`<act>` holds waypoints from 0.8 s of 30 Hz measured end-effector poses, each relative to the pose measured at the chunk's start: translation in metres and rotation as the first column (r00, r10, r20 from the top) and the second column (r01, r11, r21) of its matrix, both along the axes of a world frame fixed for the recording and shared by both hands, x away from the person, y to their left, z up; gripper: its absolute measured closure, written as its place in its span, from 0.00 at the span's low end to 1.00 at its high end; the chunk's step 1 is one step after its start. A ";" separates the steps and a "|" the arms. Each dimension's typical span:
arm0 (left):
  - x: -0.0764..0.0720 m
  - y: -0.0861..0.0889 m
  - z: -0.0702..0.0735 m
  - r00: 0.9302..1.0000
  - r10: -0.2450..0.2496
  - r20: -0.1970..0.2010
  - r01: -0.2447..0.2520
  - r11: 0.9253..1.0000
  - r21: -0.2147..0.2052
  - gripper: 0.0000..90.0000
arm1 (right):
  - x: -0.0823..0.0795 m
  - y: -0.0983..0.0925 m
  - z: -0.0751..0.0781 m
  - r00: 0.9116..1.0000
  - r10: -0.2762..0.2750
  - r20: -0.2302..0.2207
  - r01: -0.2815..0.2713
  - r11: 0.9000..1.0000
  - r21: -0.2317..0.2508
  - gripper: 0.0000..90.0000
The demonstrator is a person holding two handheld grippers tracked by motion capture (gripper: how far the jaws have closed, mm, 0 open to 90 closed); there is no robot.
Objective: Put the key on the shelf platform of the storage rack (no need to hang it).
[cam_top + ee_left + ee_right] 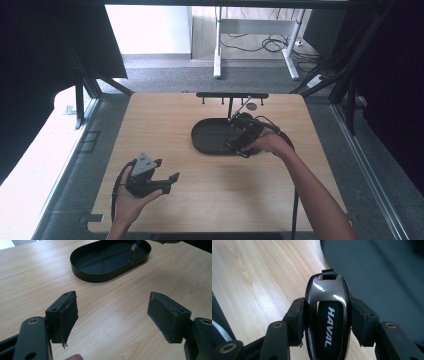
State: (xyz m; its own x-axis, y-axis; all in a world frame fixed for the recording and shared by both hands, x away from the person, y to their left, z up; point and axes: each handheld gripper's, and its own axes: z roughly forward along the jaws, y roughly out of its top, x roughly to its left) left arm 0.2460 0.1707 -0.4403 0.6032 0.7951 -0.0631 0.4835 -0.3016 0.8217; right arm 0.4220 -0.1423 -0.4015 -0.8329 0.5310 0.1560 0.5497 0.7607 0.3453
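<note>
A glossy dark key fob [328,320] marked HAVAL, with a small black strap loop at its tip, is clamped by its sides in my right gripper [327,321], which is shut on it. The fob hangs over the rim where the wooden table [257,270] meets the black oval tray [382,270]. In the high view my right gripper [235,146] reaches over the tray's [207,135] right part. My left gripper [167,170] rests in a hand near the table's front left. Its jaws stand wide open with nothing between them [112,315], and they point toward the tray [100,277].
A black bar rack with small hooks [231,95] stands on a post at the table's far edge, just behind the tray. Bare wood lies between the two grippers. Dark frame struts flank the table on both sides.
</note>
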 end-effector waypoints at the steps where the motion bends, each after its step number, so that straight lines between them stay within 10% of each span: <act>1: 0.000 0.000 0.000 1.000 0.001 -0.001 -0.001 1.000 0.001 0.27 | 0.001 0.000 0.000 1.000 -0.001 0.000 0.001 1.000 0.000 0.55; 24: 0.000 0.000 0.001 1.000 -0.012 -0.004 0.012 1.000 -0.010 0.27 | 0.032 0.000 -0.014 0.997 -0.071 0.027 0.071 0.997 -0.002 0.55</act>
State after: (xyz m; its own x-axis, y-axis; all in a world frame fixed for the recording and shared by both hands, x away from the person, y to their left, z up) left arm 0.2458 0.1709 -0.4394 0.6121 0.7874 -0.0730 0.4830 -0.2992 0.8229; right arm 0.4545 -0.1424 -0.4151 -0.7970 0.5893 0.1322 0.5927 0.7212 0.3587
